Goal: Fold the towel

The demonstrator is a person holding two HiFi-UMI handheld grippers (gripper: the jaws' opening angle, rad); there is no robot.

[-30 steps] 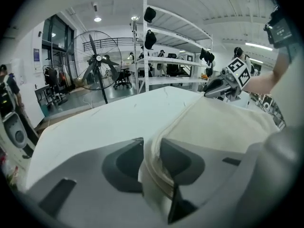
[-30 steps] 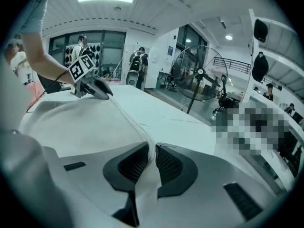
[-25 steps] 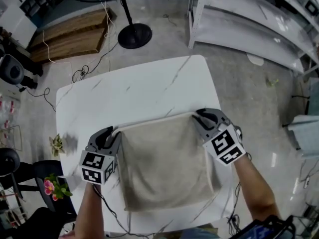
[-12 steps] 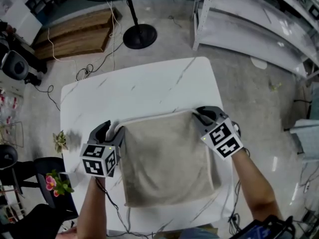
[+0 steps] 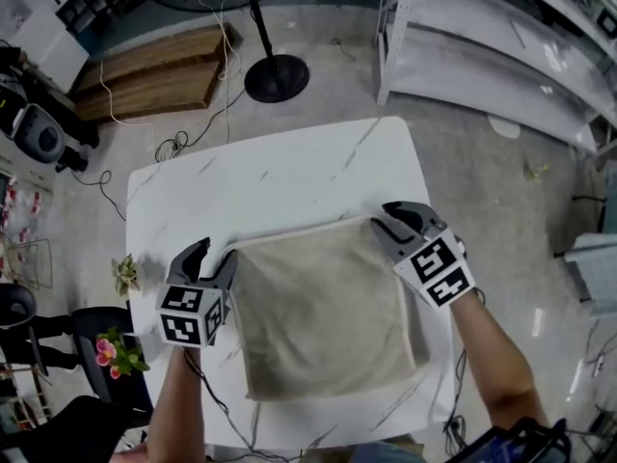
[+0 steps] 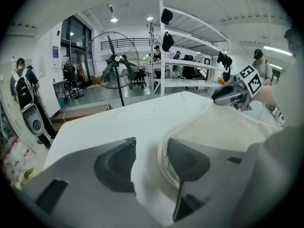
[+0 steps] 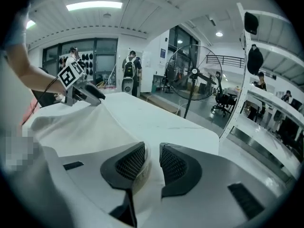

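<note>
Jaws: just opening, both sides.
L gripper (image 5: 212,252): apart, towel (image 5: 323,307) edge beside one pad.
R gripper (image 5: 383,218): apart, edge loose btwn.
Why: fold laid, prob. releasing.

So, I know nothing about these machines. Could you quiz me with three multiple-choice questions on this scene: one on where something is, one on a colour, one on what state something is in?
1. Where on the towel are the left gripper and the right gripper?
A. at its two far corners
B. at its two near corners
C. both at its middle

2. What colour is the towel?
A. red
B. beige
C. black

3. How do the left gripper's jaws stand?
A. apart
B. shut on a cup
C. pressed together

Answers:
1 A: the head view shows one gripper at each far corner.
2 B: the towel looks beige against the white table.
3 A: the left gripper view shows a wide gap. The jaws have just been opening, and the towel's edge lies loose between them.
</note>
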